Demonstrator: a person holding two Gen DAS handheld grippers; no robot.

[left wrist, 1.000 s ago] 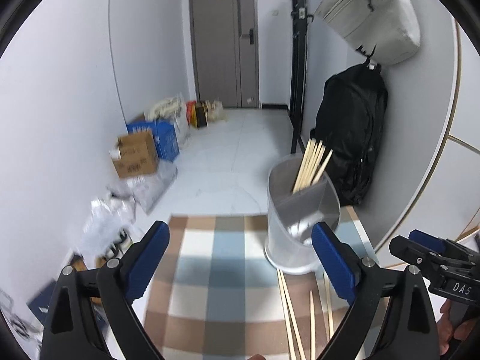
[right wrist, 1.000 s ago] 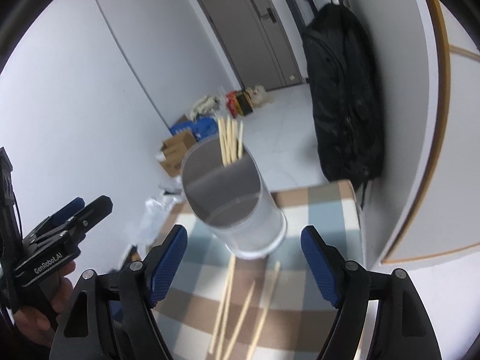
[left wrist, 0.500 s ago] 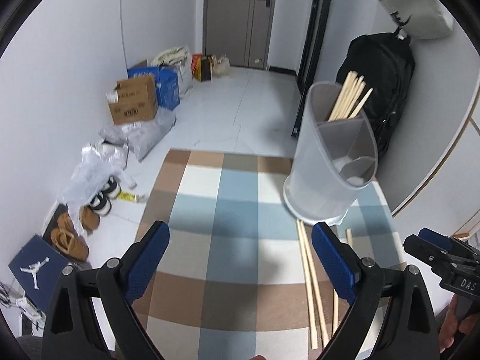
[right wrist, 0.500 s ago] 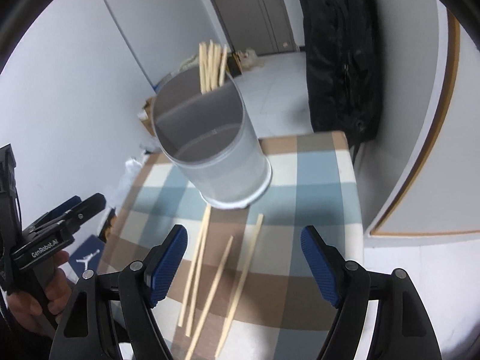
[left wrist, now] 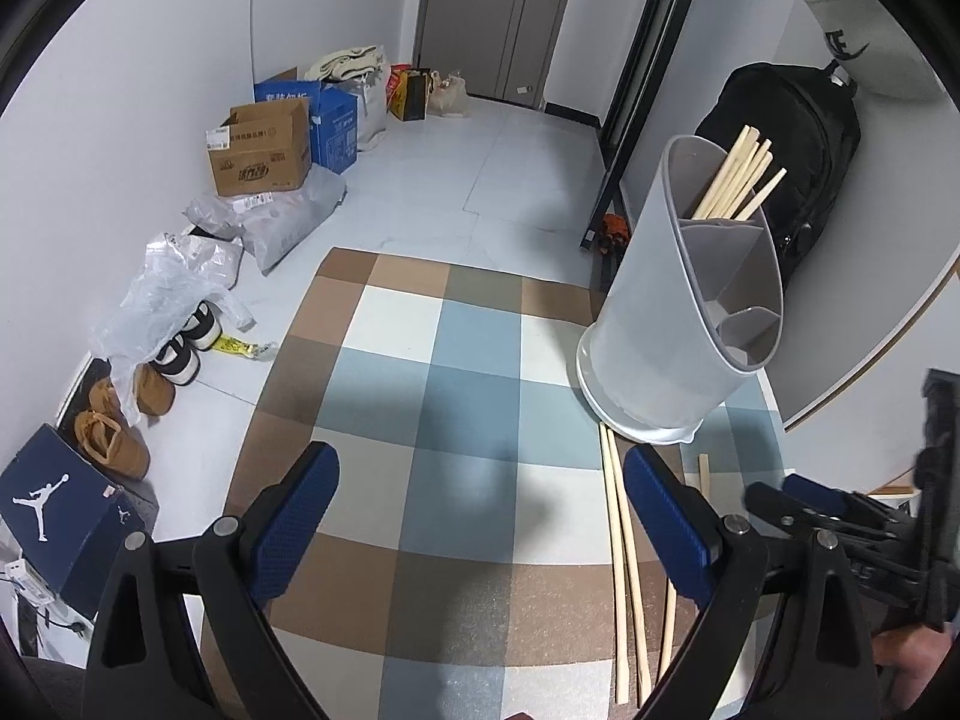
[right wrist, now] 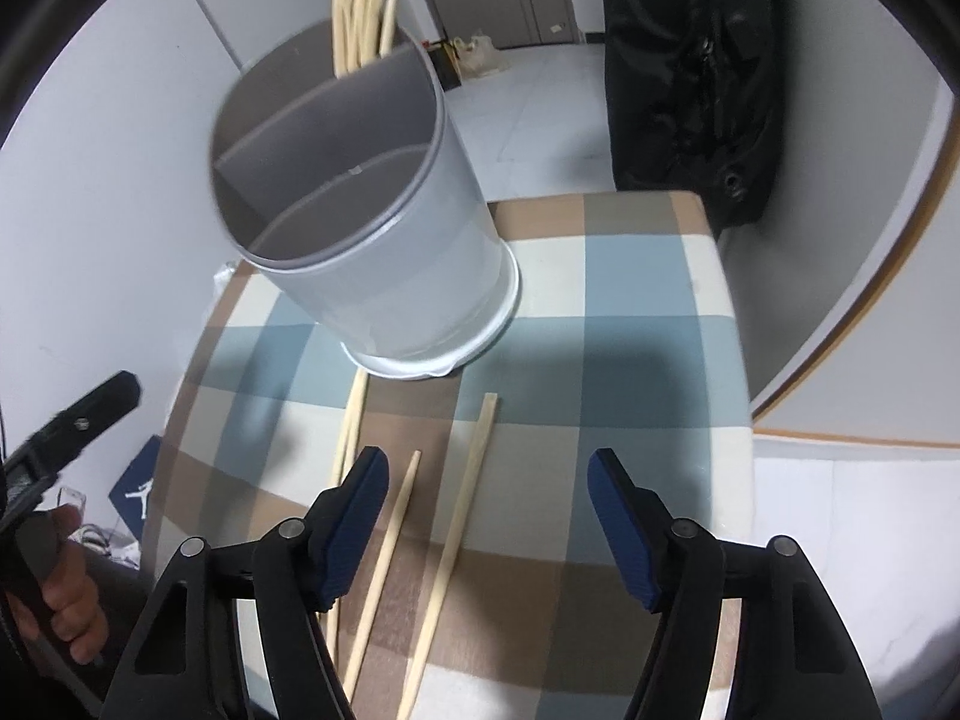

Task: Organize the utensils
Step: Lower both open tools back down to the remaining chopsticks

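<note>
A grey divided utensil holder [left wrist: 678,312] [right wrist: 372,222] stands at the far side of a checked cloth table. Several wooden chopsticks [left wrist: 735,183] [right wrist: 363,12] stick up from its rear compartment. More loose chopsticks [left wrist: 624,564] [right wrist: 456,528] lie on the cloth in front of the holder. My left gripper [left wrist: 480,516] hangs open over bare cloth, to the left of them. My right gripper [right wrist: 489,516] hovers above the loose chopsticks with its jaws closing. One stick lies beneath the gap, and the pads touch nothing.
The checked table [left wrist: 456,396] ends close behind and to the right of the holder. A black backpack [left wrist: 792,150] hangs on the wall beyond it. Cardboard boxes [left wrist: 258,150], bags and shoes [left wrist: 180,354] line the floor at the left.
Both grippers have sunk toward the table and tipped downward, so the holder now sits higher in both views. The right jaws stand narrower than before.
</note>
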